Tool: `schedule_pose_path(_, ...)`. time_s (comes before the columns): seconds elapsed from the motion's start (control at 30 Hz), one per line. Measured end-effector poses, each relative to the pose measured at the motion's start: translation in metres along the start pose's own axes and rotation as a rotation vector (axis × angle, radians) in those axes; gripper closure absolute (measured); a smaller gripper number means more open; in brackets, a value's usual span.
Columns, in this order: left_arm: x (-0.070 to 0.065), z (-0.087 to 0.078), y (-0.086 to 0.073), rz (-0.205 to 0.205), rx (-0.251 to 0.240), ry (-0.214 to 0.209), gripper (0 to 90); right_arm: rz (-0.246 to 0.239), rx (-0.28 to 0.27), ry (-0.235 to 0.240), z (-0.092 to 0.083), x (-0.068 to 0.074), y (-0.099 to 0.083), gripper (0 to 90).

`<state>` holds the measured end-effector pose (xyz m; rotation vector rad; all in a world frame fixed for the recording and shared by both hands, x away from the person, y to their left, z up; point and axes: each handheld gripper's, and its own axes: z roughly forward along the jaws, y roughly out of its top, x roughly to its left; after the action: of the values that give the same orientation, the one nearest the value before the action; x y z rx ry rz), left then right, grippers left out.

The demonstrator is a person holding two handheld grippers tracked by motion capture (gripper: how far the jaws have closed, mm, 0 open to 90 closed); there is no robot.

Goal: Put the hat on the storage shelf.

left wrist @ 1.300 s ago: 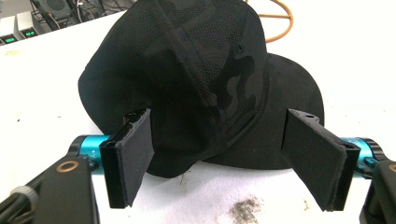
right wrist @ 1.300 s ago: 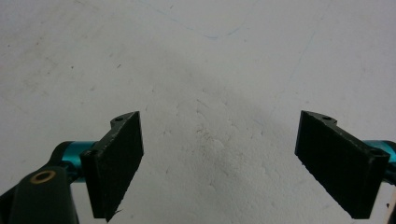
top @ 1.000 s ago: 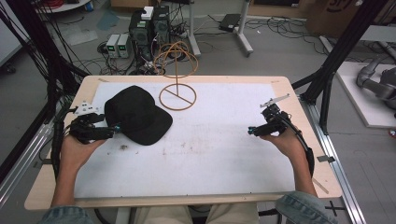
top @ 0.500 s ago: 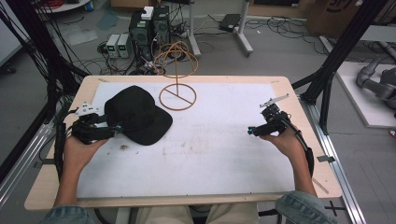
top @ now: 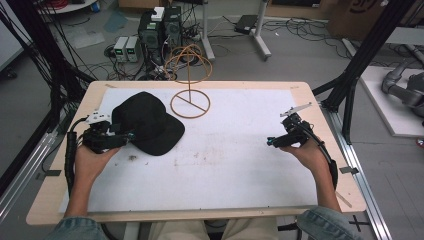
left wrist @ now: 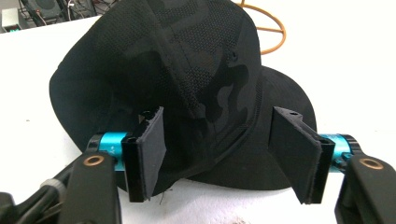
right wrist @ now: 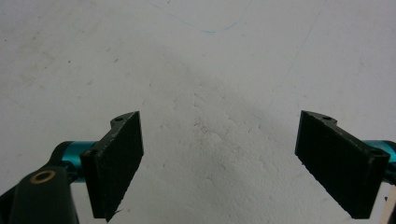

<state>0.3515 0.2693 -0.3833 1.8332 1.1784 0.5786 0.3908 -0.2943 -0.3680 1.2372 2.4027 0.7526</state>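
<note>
A black cap (top: 147, 122) lies on the left of the white table top (top: 235, 165), its brim pointing toward the middle. My left gripper (top: 131, 136) is at the cap's left edge. In the left gripper view its jaws stand open, one on each side of the cap (left wrist: 187, 70), and the pads (left wrist: 152, 144) are not pressing on the fabric. My right gripper (top: 270, 141) hovers low at the table's right side. It is open (right wrist: 219, 121) over bare white surface, with nothing between the pads.
A tan wire stand (top: 190, 80) with a ring base stands at the back centre, just beyond the cap, and its ring (left wrist: 275, 32) appears behind the cap. Black frame posts (top: 357, 75) flank the table. Electronics boxes (top: 160, 27) and cables lie on the floor behind.
My left gripper has edged slightly closer to the cap. The cap and the right gripper have stayed where they were.
</note>
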Motion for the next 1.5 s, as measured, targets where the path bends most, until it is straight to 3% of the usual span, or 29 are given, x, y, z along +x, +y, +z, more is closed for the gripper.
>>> schedule_pose_path(0.27, 0.006, 0.003, -0.004, -0.029, -0.041, 0.026, 41.4, -0.014, 0.006, 0.003, 0.000, 0.003, -0.001, 15.0)
schedule_pose_path(1.0, 0.019, 0.024, -0.015, -0.149, -0.080, -0.064, 49.4, -0.004, 0.023, -0.001, -0.002, 0.003, -0.009, 15.0)
schedule_pose_path(1.5, 0.023, 0.026, -0.020, -0.170, -0.102, -0.083, 63.1, -0.002, 0.030, 0.000, -0.001, 0.002, -0.011, 15.0)
